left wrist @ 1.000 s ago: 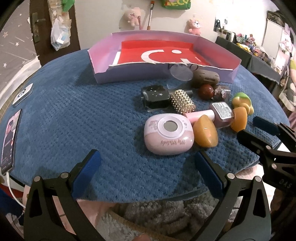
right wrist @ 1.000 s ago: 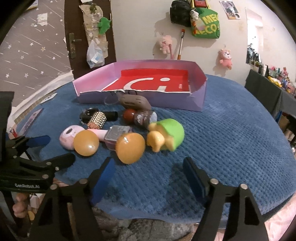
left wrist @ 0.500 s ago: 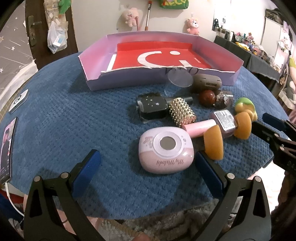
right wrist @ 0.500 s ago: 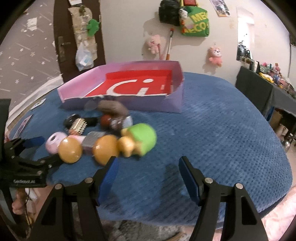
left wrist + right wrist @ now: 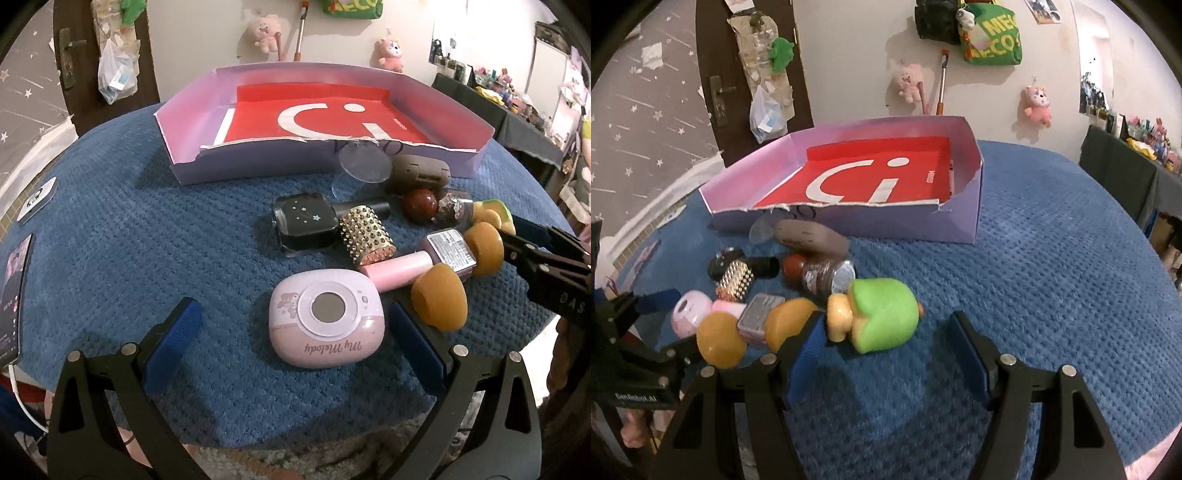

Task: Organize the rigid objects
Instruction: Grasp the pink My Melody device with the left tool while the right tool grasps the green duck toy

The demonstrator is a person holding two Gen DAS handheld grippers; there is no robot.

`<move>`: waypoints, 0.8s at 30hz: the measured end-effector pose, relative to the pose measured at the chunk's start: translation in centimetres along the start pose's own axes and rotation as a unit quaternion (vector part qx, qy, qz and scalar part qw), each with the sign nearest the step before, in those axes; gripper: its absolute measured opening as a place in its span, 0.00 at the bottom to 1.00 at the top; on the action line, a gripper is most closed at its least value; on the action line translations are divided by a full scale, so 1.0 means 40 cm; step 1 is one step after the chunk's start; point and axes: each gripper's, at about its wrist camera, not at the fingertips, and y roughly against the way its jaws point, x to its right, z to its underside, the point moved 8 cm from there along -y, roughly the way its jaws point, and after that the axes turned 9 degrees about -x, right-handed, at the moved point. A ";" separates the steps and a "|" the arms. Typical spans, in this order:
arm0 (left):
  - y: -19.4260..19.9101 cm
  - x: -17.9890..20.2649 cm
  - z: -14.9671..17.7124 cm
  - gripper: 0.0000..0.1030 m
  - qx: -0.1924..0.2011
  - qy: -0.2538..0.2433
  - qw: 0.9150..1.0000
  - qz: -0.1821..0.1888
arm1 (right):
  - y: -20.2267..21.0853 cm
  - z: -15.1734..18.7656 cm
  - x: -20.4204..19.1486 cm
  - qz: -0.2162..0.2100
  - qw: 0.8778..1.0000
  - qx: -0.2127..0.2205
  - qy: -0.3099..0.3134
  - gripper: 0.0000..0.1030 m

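A cluster of small objects lies on the blue blanket in front of a lilac box (image 5: pixel 192 162) with a red sheet inside. My left gripper (image 5: pixel 295 336) is open, its fingers on either side of the near end of a pink My Melody case (image 5: pixel 327 319). My right gripper (image 5: pixel 890 354) is open, just in front of a green and yellow toy (image 5: pixel 882 314). Nearby lie two orange domes (image 5: pixel 439 299), a pink bottle (image 5: pixel 399 271), a studded gold piece (image 5: pixel 365 234), a black bottle (image 5: pixel 306 223), a red ball (image 5: pixel 419 205) and a brown case (image 5: pixel 419 171).
The lilac box also shows in the right wrist view (image 5: pixel 971 206). A phone (image 5: pixel 13 291) and a white card (image 5: pixel 37 199) lie at the blanket's left edge. A dark table with clutter (image 5: pixel 1126 166) stands to the right. Open blanket (image 5: pixel 1052 258) stretches right of the toy.
My left gripper has moved forward to flank the pink case. My right gripper has moved forward and left to the green toy, which now sits between its fingertips.
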 end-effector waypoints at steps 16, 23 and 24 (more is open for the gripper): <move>0.010 -0.004 0.003 0.93 0.004 0.007 1.000 -0.007 | -0.002 -0.009 -0.016 -0.018 1.000 -0.006 -0.001 0.55; 0.006 -0.008 -0.002 0.93 0.003 0.011 1.000 -0.005 | 0.002 -0.007 -0.016 -0.015 1.000 -0.007 0.000 0.55; 0.005 -0.007 -0.002 0.93 0.002 0.010 1.000 -0.005 | 0.002 -0.007 -0.014 -0.015 1.000 -0.007 0.000 0.55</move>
